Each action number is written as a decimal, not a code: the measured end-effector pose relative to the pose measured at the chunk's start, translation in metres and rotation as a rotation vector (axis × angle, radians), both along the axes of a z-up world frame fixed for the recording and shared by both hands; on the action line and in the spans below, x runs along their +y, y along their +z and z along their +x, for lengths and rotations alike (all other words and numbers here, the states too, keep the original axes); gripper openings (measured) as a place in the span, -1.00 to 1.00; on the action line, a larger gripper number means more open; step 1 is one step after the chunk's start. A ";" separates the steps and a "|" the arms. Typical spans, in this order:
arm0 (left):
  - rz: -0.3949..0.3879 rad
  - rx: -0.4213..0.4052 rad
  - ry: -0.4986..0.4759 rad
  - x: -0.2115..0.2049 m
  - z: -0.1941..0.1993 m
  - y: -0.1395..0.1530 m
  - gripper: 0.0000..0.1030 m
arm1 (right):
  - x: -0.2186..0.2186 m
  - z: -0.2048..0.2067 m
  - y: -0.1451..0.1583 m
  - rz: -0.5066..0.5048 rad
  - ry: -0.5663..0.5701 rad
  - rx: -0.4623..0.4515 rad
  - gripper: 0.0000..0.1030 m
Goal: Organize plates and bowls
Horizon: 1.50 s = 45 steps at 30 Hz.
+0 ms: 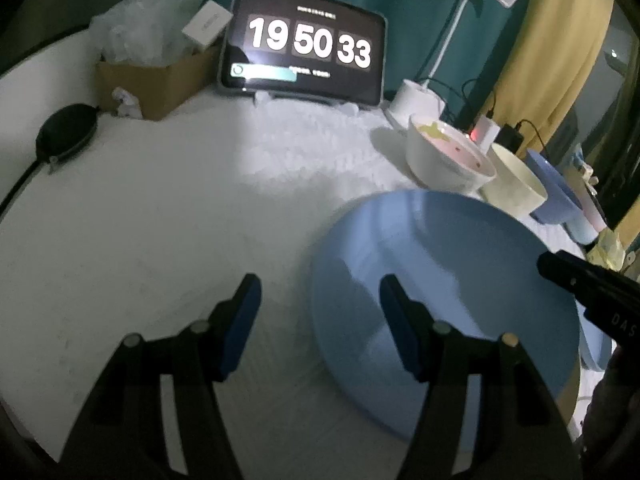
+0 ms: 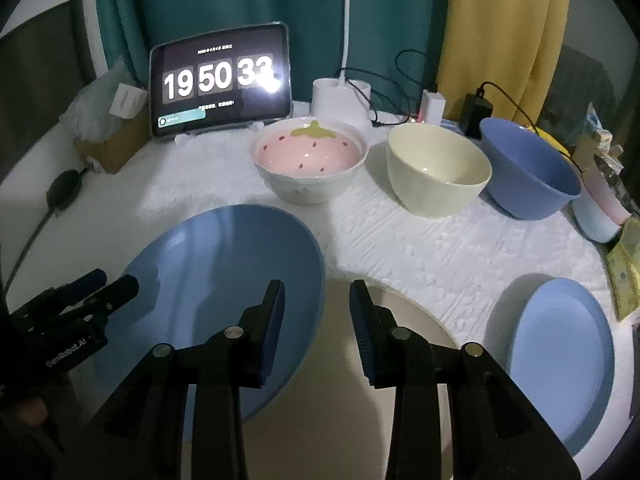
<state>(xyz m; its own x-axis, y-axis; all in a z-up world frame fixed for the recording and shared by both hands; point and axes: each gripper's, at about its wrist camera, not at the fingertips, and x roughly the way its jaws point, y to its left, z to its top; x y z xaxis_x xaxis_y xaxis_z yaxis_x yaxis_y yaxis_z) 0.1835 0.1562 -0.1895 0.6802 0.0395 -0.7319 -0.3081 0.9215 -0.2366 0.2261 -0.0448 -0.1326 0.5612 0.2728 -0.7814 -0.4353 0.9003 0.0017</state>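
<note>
A large blue plate (image 2: 224, 276) lies on the white tablecloth, and its right rim overlaps a beige plate (image 2: 340, 412). My right gripper (image 2: 318, 306) hovers open over that overlap, its pads clear of both plates. My left gripper (image 1: 322, 300) is open above the blue plate's (image 1: 452, 280) left rim, with nothing pressed between its pads. A smaller blue plate (image 2: 560, 360) lies at the right. Behind stand a strawberry-pattern bowl (image 2: 308, 168), a cream bowl (image 2: 438, 172) and a blue bowl (image 2: 524, 172). Each gripper shows in the other's view: left gripper (image 2: 116, 284), right gripper (image 1: 556, 268).
A tablet (image 2: 220, 84) showing a clock stands at the back, beside a cardboard box (image 1: 156, 80) holding plastic wrap. A white lamp base (image 2: 340, 100), chargers and cables sit behind the bowls. A black pouch (image 1: 68, 128) lies at the left; cups (image 2: 600, 212) crowd the right edge.
</note>
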 end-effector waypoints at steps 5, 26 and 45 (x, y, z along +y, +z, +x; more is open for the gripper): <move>0.002 0.002 -0.020 -0.004 0.001 -0.001 0.21 | 0.003 0.000 -0.007 0.003 0.016 0.015 -0.31; 0.018 0.007 -0.059 -0.014 0.001 0.001 -0.36 | 0.003 -0.011 -0.006 -0.012 0.024 -0.021 -0.52; 0.095 -0.032 -0.102 -0.059 -0.002 0.036 -0.36 | -0.051 -0.020 0.016 0.076 -0.023 -0.072 -0.52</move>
